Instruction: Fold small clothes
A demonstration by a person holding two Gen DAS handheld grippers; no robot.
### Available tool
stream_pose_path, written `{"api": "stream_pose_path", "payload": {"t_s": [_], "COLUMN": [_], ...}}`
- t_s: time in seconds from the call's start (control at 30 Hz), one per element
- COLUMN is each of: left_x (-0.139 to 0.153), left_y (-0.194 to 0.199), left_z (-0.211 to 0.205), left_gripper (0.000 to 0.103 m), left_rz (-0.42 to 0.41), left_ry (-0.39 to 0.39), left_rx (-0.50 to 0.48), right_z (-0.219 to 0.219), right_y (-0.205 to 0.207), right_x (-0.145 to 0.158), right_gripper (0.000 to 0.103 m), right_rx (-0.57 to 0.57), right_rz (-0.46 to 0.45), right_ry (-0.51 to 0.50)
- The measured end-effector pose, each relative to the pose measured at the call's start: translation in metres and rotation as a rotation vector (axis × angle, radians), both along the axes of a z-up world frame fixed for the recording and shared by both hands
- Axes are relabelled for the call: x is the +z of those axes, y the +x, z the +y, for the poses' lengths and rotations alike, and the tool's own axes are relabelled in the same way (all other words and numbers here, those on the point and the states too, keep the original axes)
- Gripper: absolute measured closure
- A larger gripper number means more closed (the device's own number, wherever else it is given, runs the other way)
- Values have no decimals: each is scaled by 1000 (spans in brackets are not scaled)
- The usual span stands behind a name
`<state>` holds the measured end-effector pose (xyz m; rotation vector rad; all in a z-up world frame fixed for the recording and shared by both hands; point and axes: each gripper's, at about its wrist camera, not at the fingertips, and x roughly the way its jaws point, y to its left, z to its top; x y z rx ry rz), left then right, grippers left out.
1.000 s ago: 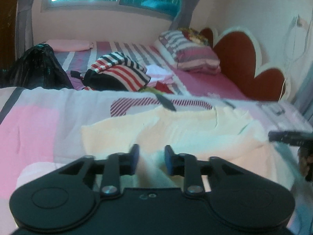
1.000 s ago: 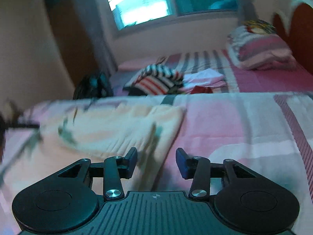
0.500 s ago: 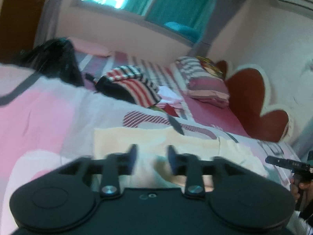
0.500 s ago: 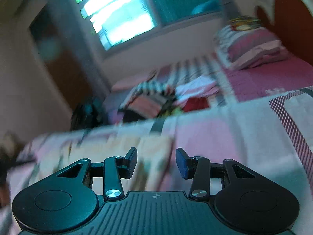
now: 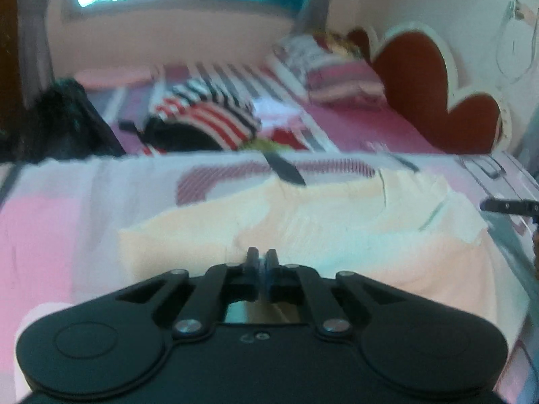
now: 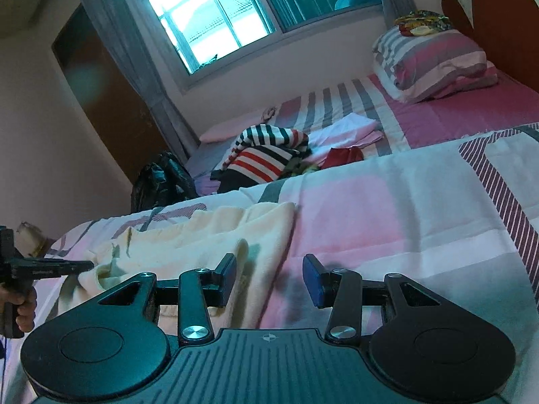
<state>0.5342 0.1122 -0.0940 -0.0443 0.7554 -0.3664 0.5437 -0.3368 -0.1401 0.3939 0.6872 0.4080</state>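
A bedroom held a bed with a red scalloped headboard (image 5: 424, 77) and a window (image 6: 209, 10) behind teal curtains. Across the near part of the bed lay a pink, white and grey patterned bedsheet (image 6: 387, 208).

On that sheet lay the cream garment (image 5: 320, 229), spread mostly flat with rumpled folds. In the left wrist view its long axis ran across the picture from about 9 o'clock to 3 o'clock. In the right wrist view the same garment (image 6: 215, 232) stretched from the lower middle toward 10 o'clock.

The left gripper (image 5: 262, 258) had its jaws together at the garment's near edge; blur hid whether any cloth was pinched between them. The right gripper (image 6: 269, 277) held its jaws apart, the left pad over the garment's edge, the right pad over bare sheet, nothing clamped.

Toward 12 o'clock from the garment sat a heap of striped clothes (image 6: 269, 151), red, white and black, with folded pink cloth (image 6: 350, 129) just beside it. At 10 o'clock stood a black bag (image 6: 161, 181). Toward 1 o'clock a striped pillow (image 6: 434, 64) rested near the headboard.
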Motion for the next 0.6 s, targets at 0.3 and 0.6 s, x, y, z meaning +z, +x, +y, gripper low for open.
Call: {"api": "stream_pose_path", "payload": {"t_s": [0.3, 0.6], "left_x": [-10, 4], "left_y": [-21, -14], "left_z": [29, 31], "left_gripper": [75, 52], "left_rz": [-54, -62], "left_ry": [-177, -89], "left_rx": [254, 241], "right_z": [-2, 18], "right_y": [-1, 9], "right_x": [-1, 9], "right_gripper": [58, 59], "right_rx": [7, 58], "right_rz": [3, -32], "right_ry": [16, -19]}}
